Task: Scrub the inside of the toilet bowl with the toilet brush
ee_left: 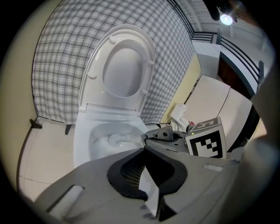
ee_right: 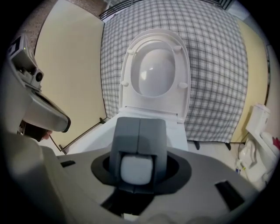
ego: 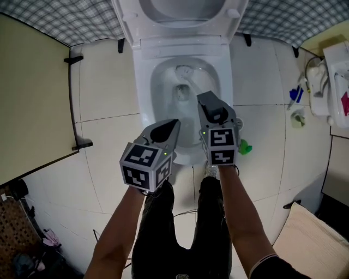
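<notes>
Where the forearms reach: both bare forearms (ego: 117,229) stretch forward over dark trouser legs (ego: 158,229), each tipped downward toward the toilet, the right further ahead than the left.
Left hand-held gripper (ego: 173,125): jaws together on nothing, hanging idle over the near part of the toilet, just left of the other.
Right hand-held gripper (ego: 207,101): jaws clamped on the rounded end of the white plastic toilet brush (ego: 190,83), pointing down into the bowl.
Brush: the handle slants away from the jaws; its bristled head sits low inside the white ceramic toilet bowl (ego: 146,87), at the far side near the water.
Step in hand: scrubbing looks under way, with only one patch of the inside reached from this pose.
Next move: likely a sweep of the head round the side walls and up under the rim. That calls for a firm hold, since the grip is at the handle's very end, and for wrist turns rather than big reaches.
Beyond: the white seat and lid (ego: 182,11) stand raised against a checked wall (ego: 82,22).
</notes>
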Motion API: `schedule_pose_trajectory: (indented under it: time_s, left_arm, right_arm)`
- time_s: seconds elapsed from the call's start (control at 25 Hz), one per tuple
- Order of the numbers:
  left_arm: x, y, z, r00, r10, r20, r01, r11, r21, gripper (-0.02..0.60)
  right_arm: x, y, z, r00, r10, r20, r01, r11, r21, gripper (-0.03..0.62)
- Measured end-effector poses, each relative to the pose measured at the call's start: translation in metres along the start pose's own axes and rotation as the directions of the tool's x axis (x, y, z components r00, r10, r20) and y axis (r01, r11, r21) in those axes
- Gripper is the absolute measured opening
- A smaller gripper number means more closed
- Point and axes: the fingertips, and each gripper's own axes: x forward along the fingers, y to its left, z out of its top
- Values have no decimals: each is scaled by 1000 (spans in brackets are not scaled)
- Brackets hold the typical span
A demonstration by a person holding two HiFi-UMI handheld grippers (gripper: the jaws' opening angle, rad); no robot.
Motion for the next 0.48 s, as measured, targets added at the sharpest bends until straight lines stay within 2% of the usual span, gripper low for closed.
schedule_pose_trajectory:
  time_s: [0.24,0.48]
  left_arm:
    - [1,-3,1,999,-40,1,40,999,18,8]
    - [-6,3,1,998,-56,6,56,998,9,8]
  right_arm:
    - [-9,-7,-5,994,-106,-39,105,994,-28,175]
    - [-24,-16,-4,971,-214,-106,214,977,-10,175]
